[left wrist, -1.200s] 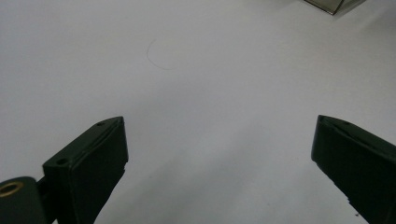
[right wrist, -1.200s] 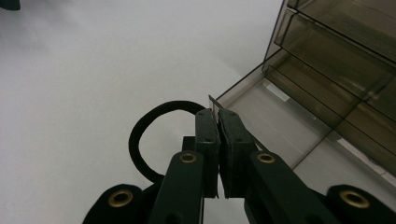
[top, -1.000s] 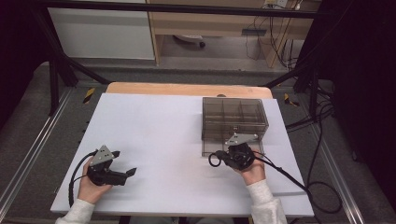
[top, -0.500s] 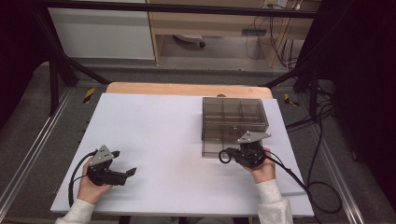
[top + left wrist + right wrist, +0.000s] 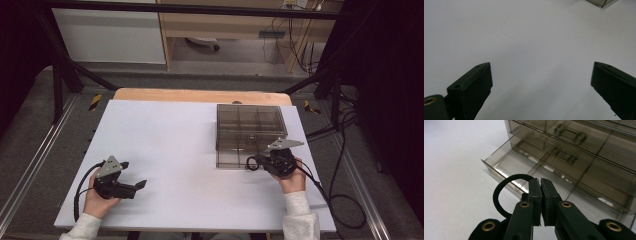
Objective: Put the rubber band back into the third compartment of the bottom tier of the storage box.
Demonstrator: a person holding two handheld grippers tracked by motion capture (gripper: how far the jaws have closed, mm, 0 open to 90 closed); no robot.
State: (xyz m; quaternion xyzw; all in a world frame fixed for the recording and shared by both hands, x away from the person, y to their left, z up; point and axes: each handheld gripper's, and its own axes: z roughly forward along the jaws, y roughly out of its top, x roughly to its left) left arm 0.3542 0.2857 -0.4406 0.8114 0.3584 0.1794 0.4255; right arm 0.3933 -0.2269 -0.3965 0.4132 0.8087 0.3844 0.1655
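the right tool (image 5: 540, 182) is pinched shut on a black band (image 5: 499, 192), which loops out to the left of its jaws just in front of the open drawer (image 5: 524, 167) of the smoky organizer (image 5: 250, 131). the left tool (image 5: 131, 186) rests on the white surface (image 5: 175, 150) well apart from it, jaws spread wide with nothing between them.

the step looks like dropping the band into the drawer. to do it well, carry the loop over the front lip, pick one compartment, and let go only once the whole ring hangs inside the walls; if it straddles a divider or the lip, it could hang up there. keep the jaws from knocking the light plastic drawer, which would probably slide.

the right tool view gives the dividers, the lip and the grip on the band; from the high view the band (image 5: 252, 163) is a small dark ring at the box's near edge, but that view gives where both hands stand. the left tool view shows a bare surface and a corner of the organizer (image 5: 599, 2).
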